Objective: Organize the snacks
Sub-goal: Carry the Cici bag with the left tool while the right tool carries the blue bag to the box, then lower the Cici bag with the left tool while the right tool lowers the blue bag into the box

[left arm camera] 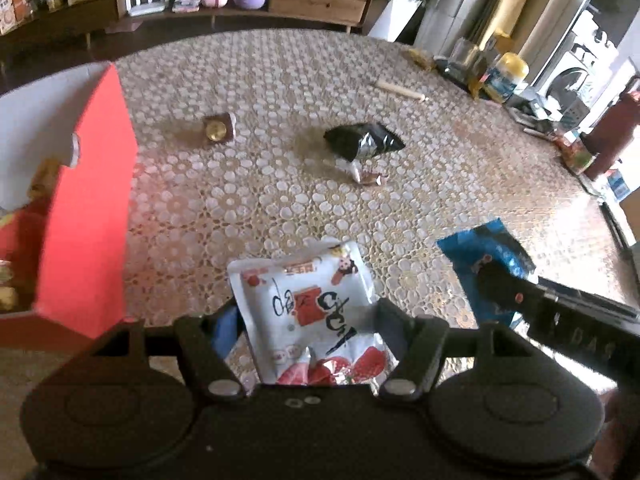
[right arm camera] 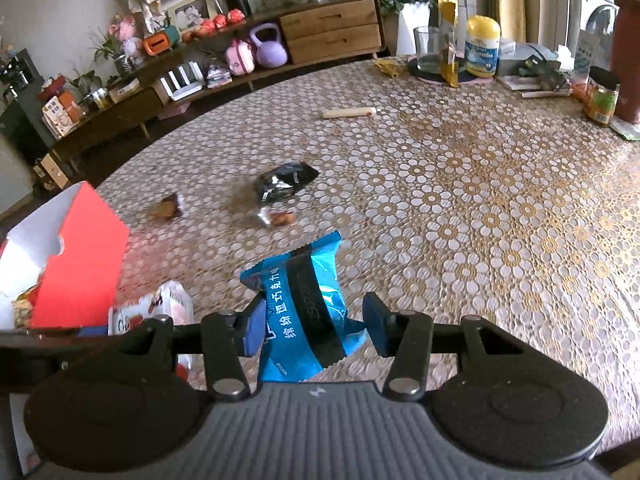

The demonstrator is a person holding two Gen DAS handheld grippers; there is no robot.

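My left gripper (left arm camera: 306, 320) is shut on a white strawberry snack pouch (left arm camera: 308, 300), held just above the table beside the red box (left arm camera: 88, 216). My right gripper (right arm camera: 316, 320) is shut on a blue chocolate snack pack (right arm camera: 300, 312), also seen in the left wrist view (left arm camera: 486, 264). The red box (right arm camera: 80, 256) stands open at the left with snacks inside. A black snack bag (left arm camera: 362, 140) (right arm camera: 286, 180), a small wrapped candy (left arm camera: 368, 176) (right arm camera: 280, 218) and a brown packet (left arm camera: 218, 128) (right arm camera: 166, 208) lie on the table farther ahead.
The table has a floral lace cloth (right arm camera: 480, 200). A wooden stick (right arm camera: 348, 113) lies at the far side. A glass (right arm camera: 426, 48), a yellow-lidded jar (right arm camera: 482, 46), a can (right arm camera: 602, 96) and a red flask (right arm camera: 628, 52) crowd the far right corner.
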